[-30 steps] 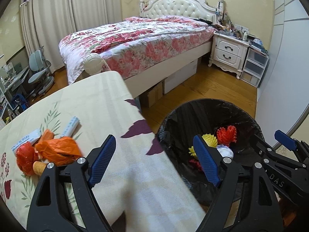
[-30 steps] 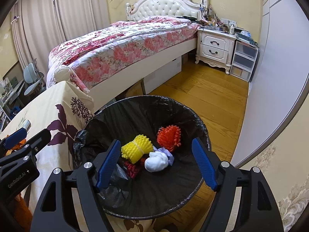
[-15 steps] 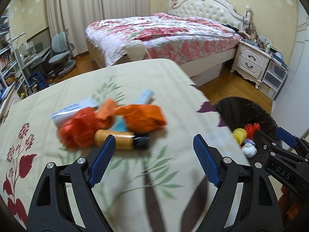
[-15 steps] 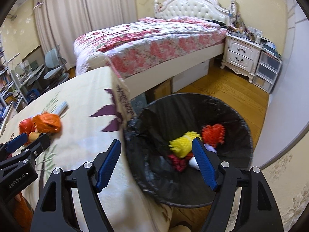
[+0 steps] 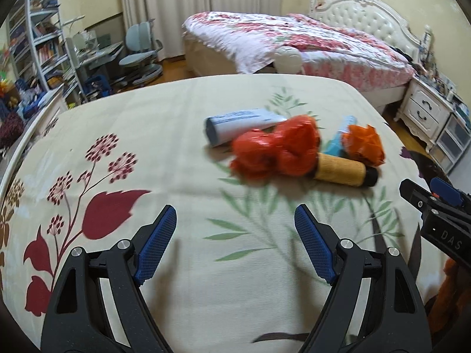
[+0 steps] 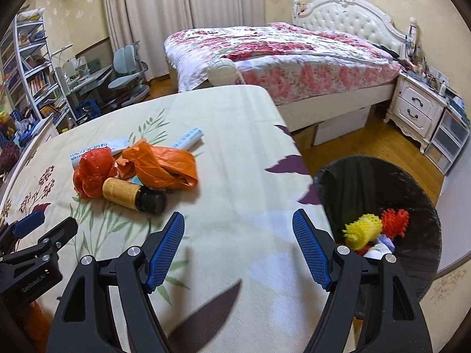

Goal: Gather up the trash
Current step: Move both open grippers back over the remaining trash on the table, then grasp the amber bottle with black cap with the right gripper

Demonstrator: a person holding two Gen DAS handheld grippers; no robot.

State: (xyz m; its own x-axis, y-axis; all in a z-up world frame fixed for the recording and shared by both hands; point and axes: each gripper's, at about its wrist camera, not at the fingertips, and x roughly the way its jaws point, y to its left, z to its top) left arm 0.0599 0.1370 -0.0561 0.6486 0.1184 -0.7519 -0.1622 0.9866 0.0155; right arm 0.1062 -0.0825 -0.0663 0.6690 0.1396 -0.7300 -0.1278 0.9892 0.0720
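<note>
Right gripper [image 6: 238, 245] hangs wide open and empty over the floral tablecloth [image 6: 235, 153]. Trash pile sits up left: red bag [image 6: 94, 170], orange bag [image 6: 164, 164], yellow bottle with black cap [image 6: 132, 195]. Black-lined bin [image 6: 368, 182] beside the table holds yellow and red foam nets.

A home bedroom: floral-quilted bed [image 6: 282, 56], white nightstand [image 6: 415, 108], bookshelves [image 6: 26, 67].
</note>
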